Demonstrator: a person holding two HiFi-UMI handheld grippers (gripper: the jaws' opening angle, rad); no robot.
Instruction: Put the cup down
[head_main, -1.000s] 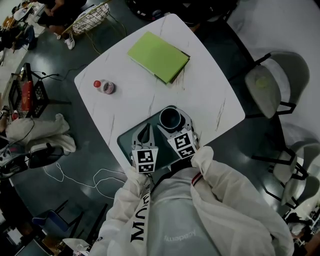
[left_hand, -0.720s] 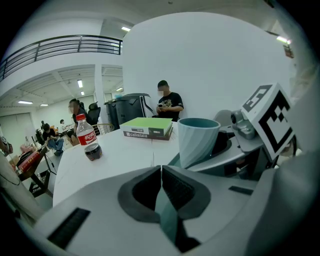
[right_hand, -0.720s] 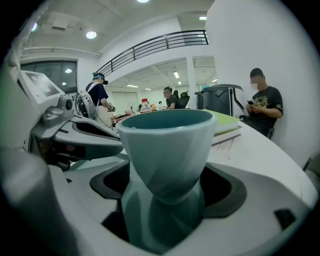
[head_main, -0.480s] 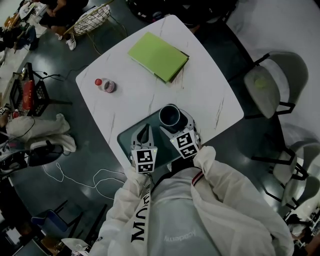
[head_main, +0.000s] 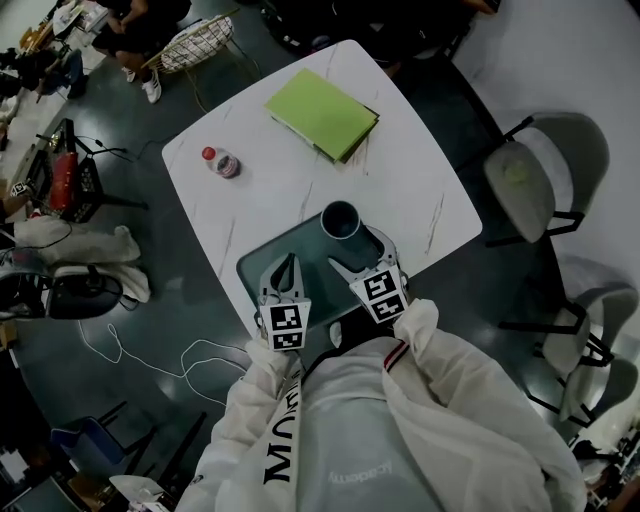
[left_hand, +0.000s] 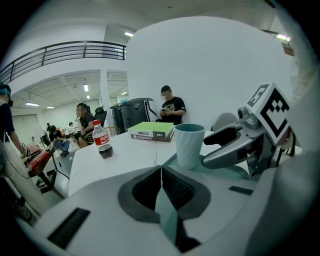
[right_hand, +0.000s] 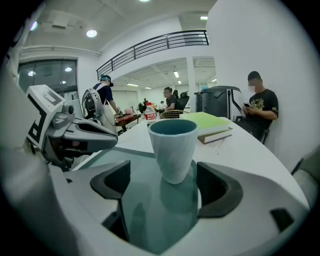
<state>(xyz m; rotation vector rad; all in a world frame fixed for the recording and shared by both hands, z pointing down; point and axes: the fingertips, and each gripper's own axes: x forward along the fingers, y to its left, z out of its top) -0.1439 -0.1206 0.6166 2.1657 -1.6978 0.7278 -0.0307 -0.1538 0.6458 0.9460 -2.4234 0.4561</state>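
White jacket (head_main: 445, 420) w/ blk lettering

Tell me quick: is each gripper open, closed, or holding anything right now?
Left gripper: closed, nothing in it.
Right gripper: open, jaws have just been opening; the cup stands free at their tips, not held.

cup (head_main: 341, 220) on tray (head_main: 270, 270), book (head_main: 322, 113) beyond, bottle (head_main: 220, 161) left

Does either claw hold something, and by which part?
Nothing is held. The right claw has just been opening, nothing between its jaws; the teal ribbed cup stands free ahead. The left claw is shut, empty.
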